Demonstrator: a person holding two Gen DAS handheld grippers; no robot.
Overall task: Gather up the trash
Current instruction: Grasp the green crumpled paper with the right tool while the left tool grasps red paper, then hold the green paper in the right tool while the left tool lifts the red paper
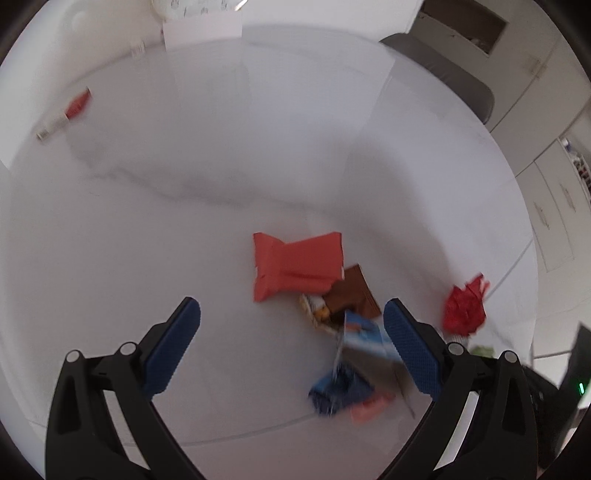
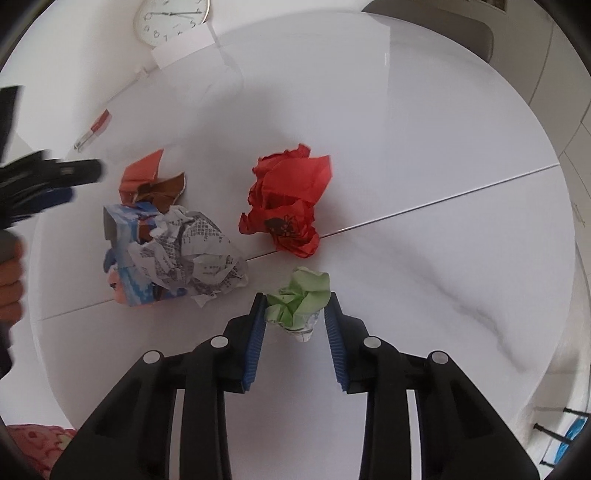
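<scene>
My right gripper (image 2: 296,301) is shut on a crumpled green paper wad (image 2: 301,291) resting on the white table (image 2: 406,147), one blue pad touching each side. Behind it lies a crumpled red paper (image 2: 286,195). To the left is a heap: a newsprint wad (image 2: 199,251), a blue carton (image 2: 125,236), a brown wrapper (image 2: 166,190) and an orange wrapper (image 2: 142,171). My left gripper (image 1: 291,304) hangs open above that heap, nothing between its pads; the orange wrapper (image 1: 297,266), brown wrapper (image 1: 352,291) and blue carton (image 1: 364,332) lie ahead of it and near its right finger.
A red-and-white tube (image 2: 94,129) lies far left on the round table. A clock (image 2: 171,18) and a white card (image 2: 184,48) lean at the back. A grey chair (image 2: 443,26) stands beyond the far edge. A person's hand (image 2: 11,273) shows at the left edge.
</scene>
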